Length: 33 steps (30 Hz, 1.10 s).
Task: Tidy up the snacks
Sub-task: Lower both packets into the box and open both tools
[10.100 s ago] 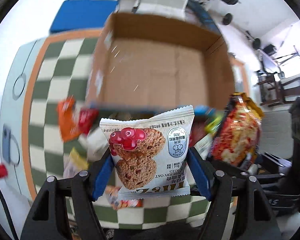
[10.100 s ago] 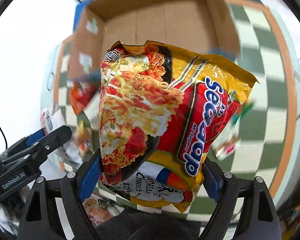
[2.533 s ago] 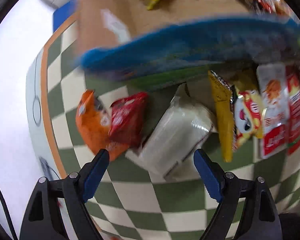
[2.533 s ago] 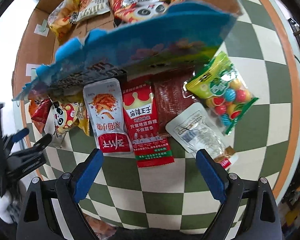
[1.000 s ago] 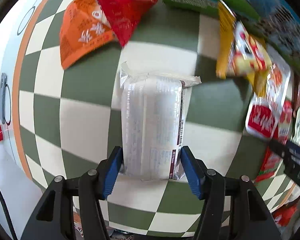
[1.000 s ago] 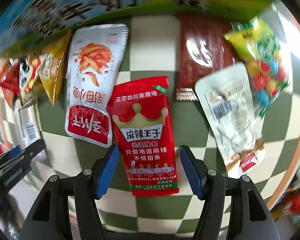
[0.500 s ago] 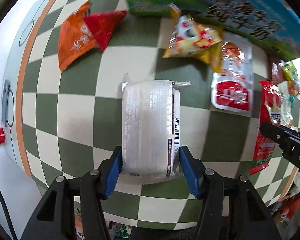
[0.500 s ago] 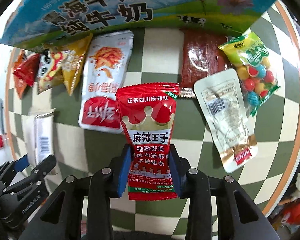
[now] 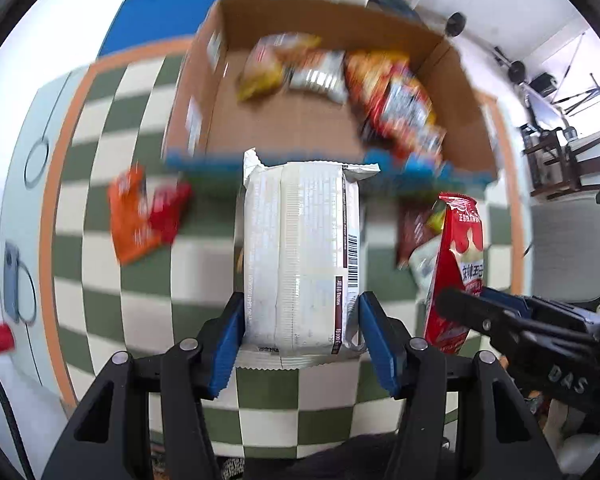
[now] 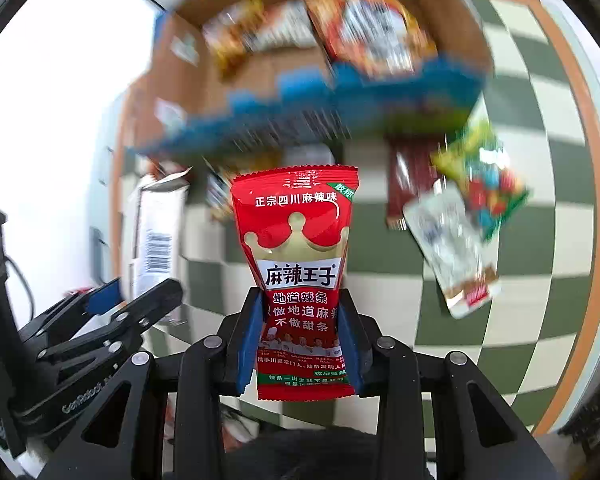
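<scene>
Near half of the cardboard box floor lies bare; snack packets crowd its far side.

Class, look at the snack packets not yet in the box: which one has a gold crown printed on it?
The red packet clamped in the right tool. The left tool holds a plain white packet with a barcode instead.

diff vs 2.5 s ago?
Both were open over the table. Now the left gripper has closed on and lifted the white packet, the right gripper the red spicy-strip packet, both facing the cardboard box. Orange bag unmoved.
</scene>
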Each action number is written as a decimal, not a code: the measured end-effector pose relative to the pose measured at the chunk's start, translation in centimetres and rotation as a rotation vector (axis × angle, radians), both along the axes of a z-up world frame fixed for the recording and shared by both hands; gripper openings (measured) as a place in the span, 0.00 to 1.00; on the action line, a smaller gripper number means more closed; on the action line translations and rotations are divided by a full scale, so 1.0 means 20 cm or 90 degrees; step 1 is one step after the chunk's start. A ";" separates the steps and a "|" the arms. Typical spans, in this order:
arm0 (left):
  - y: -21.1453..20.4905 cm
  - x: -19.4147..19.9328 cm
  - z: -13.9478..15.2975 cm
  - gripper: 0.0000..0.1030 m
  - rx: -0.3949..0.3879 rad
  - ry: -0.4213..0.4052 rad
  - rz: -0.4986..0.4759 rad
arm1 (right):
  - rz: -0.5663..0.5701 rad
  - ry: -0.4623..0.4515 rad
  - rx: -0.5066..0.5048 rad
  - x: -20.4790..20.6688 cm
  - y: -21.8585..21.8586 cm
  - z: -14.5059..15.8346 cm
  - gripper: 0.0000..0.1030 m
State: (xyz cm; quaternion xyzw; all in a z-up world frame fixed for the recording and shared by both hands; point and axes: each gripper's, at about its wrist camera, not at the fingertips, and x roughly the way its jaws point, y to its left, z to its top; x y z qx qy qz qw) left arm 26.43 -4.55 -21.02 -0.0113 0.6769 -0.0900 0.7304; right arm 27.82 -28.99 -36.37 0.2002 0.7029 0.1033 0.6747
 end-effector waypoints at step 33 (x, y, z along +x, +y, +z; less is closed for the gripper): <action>0.06 0.93 -0.62 0.53 -0.011 0.220 0.018 | -0.004 0.050 -0.058 1.06 0.16 -0.40 0.41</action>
